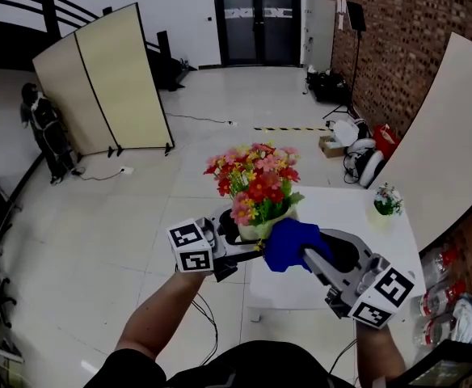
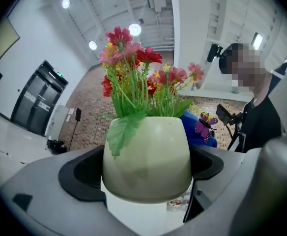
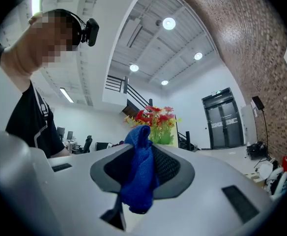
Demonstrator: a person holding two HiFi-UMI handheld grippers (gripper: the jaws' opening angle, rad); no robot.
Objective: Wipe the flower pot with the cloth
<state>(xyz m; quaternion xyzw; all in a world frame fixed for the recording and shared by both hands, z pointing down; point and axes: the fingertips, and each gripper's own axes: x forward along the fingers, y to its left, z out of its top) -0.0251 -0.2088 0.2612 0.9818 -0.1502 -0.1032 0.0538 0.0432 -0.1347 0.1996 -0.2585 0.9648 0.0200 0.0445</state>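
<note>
Head view first: the left gripper (image 1: 244, 245) has the flower pot (image 1: 260, 231) just below the middle of the frame. It looks lifted clear of the white table (image 1: 341, 204), with red and pink flowers (image 1: 256, 180) sticking up out of it. The right gripper (image 1: 307, 255) comes in from the lower right with the blue cloth (image 1: 288, 245) bunched at its tips, right up against the pot's right side as far as I can tell. A second little pot (image 1: 387, 202) sits on the table at the right.

Left gripper view: the jaws are spread wide and clamped on either side of the pale green pot, which fills the centre. A bit of blue cloth peeks out behind it on the right.

Right gripper view: the jaws are nearly together, pinching the cloth, which hangs in a wad down the middle with the flowers behind.

What could go wrong, imo: the pot is round, looks smooth and is held in mid-air, so a hard shove with the cloth could twist it out of the grip and drop it. The cloth is only pinched narrowly too, so dragging could pull it loose or snag the leaves.
</note>
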